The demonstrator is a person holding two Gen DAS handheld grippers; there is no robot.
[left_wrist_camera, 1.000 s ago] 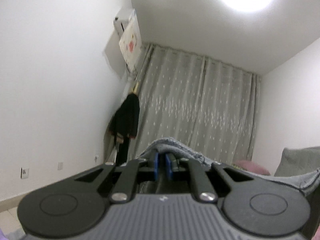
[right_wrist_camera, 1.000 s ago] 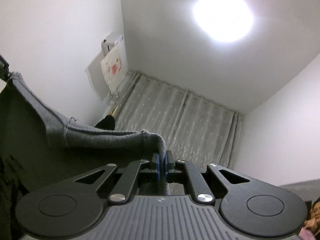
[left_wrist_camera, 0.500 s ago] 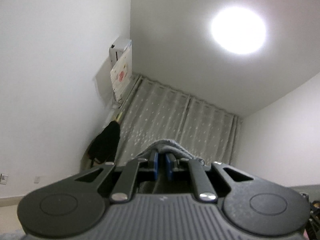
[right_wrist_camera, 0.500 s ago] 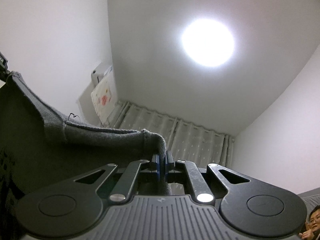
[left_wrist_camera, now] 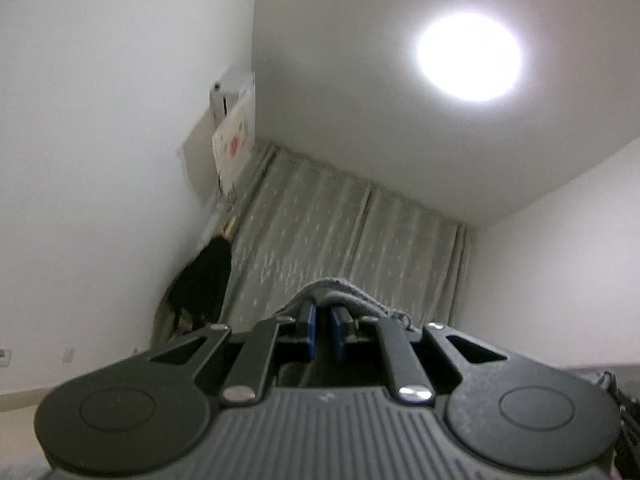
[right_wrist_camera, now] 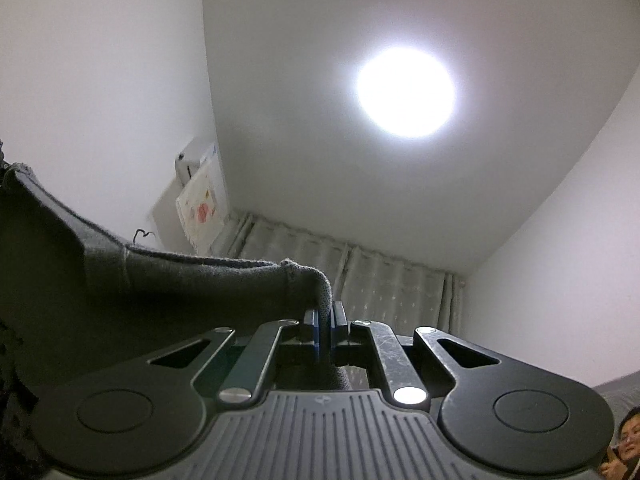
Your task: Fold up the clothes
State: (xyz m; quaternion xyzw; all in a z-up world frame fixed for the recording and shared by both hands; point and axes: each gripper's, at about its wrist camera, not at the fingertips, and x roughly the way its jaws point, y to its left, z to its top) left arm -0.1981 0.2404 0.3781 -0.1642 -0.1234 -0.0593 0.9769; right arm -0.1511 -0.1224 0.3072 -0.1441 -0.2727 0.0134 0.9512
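Both grippers point up toward the ceiling. My left gripper [left_wrist_camera: 323, 312] is shut on a fold of the grey garment [left_wrist_camera: 340, 290], which drapes over its blue pads [left_wrist_camera: 311, 330]. My right gripper [right_wrist_camera: 326, 320] is shut on the garment's hem [right_wrist_camera: 324, 292]; the grey cloth [right_wrist_camera: 180, 280] stretches taut from it to the left edge of the right wrist view and hangs dark below. The rest of the garment is hidden under the gripper bodies.
A bright round ceiling lamp [left_wrist_camera: 468, 58] is overhead. Grey curtains [left_wrist_camera: 340, 240] cover the far wall. An air conditioner with a printed cover [left_wrist_camera: 234, 136] is high on the left wall, a black coat [left_wrist_camera: 204, 276] hangs below it. A person's face [right_wrist_camera: 626, 440] shows at bottom right.
Both grippers have tilted upward with the garment still held: ceiling and lamp fill more of each view. The grey sofa and pink cushion dropped out of the left wrist view.
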